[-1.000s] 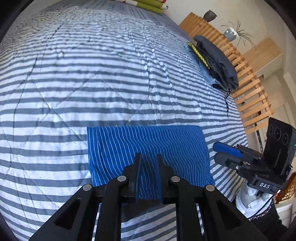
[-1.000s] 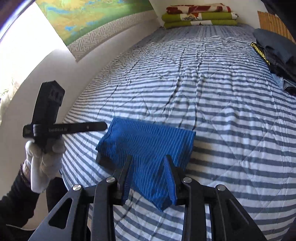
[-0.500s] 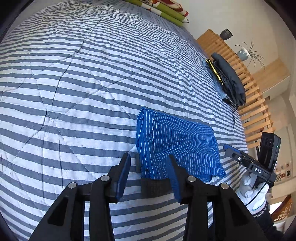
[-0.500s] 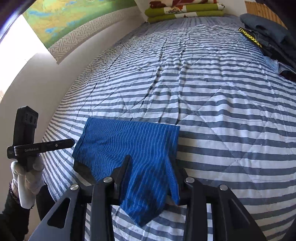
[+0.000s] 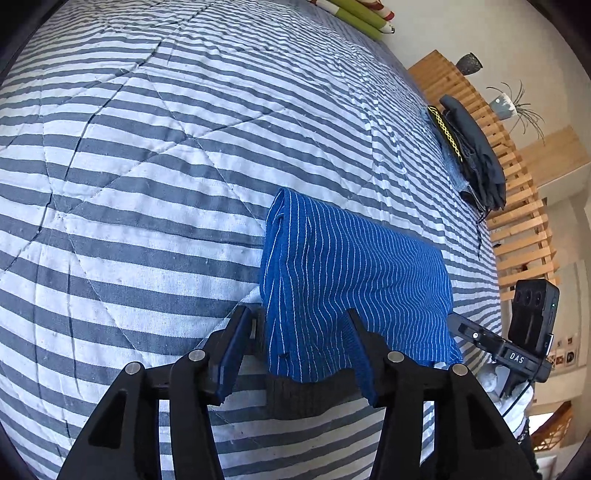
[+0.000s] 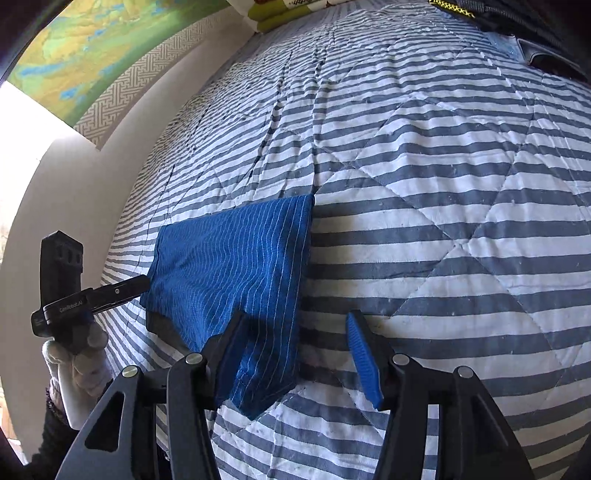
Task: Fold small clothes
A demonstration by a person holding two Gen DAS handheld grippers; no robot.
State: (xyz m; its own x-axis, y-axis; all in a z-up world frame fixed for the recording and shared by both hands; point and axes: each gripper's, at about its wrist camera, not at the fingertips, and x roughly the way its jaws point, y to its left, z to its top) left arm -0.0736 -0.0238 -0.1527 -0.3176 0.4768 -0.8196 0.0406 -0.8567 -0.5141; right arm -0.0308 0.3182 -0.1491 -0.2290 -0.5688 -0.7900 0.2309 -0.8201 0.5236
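The folded garment is seen as saturated royal blue crossed by thin white pinstripes, with a dark charcoal waistband shown at its near edge, and it is set on a quilt banded in white and slate grey (diamond stitching lines are traced across the bands). Black frames and blue finger pads are shown on the left gripper and the right gripper, while a white glove is worn on the hand in the right wrist view. Pale natural wood is seen in the slatted headboard, dark navy with a yellow-and-black patterned strip in the pile of clothes, lime green in the stacked blankets, and green, yellow and blue inside a grey key-pattern border on the wall map.
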